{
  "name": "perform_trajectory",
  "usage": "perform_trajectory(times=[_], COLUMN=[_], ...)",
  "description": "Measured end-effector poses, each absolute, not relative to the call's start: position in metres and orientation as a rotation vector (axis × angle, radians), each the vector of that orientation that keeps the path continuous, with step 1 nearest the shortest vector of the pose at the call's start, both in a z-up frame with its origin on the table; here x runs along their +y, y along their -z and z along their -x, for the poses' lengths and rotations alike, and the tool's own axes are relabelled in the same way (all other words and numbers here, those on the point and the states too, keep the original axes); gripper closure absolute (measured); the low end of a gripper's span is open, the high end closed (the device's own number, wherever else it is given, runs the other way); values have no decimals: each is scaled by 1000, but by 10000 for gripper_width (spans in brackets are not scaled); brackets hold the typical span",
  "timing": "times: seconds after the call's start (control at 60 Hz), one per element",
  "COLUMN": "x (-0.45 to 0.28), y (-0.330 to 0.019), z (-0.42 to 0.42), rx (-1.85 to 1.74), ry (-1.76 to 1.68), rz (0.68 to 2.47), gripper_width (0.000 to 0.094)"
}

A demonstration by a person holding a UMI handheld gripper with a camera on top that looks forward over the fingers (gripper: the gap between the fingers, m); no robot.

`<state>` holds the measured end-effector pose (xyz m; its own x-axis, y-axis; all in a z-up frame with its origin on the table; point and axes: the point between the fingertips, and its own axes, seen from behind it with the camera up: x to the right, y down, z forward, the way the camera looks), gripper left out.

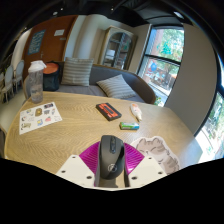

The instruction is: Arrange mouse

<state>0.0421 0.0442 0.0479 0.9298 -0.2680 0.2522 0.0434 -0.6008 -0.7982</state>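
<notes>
The mouse point(111, 157), dark grey with a scroll wheel along its spine, sits between the two fingers of the gripper point(111, 166), its nose pointing ahead over the round wooden table point(80, 125). The magenta pads point(92, 155) flank it closely on both sides, so the jaws look narrowed onto its flanks; I judge it held, though whether its base rests on the table cannot be told. Beyond the table stands a grey sofa point(100, 78) under tall windows point(160, 62). On the table, from larger to smaller: a printed sheet point(38, 117) and a clear plastic bottle point(35, 82) off to the left, a crumpled pale wrapper point(156, 150) just beside the right finger, a dark red box point(108, 110) further ahead, and a small green packet point(130, 125) near it. The curved, smooth shell could slip or twist in the pads if the grip is light, and swinging right would likely drag the wrapper along.
</notes>
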Motion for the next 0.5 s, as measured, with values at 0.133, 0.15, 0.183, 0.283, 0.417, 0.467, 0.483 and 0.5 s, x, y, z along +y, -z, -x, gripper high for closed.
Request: perform_trajectory(times=[0.133,0.15,0.183,0.283,0.417,0.467,0.483,0.5], x=[12,9,2,-16,-27,-30,-31,-33], y=[-69,-69,-67,-49,-14,-3,1,4], z=[-129,-142,-164,-215,-245,-246,-247,-247], rx=[243,252,273,340,426,419,417,417], ry=[531,541,563,553,458,457,456,456], rz=[2162,2165,2174,2196,2217,2235,2246,2256], gripper_width=[598,599,598,598,597,584,570,552])
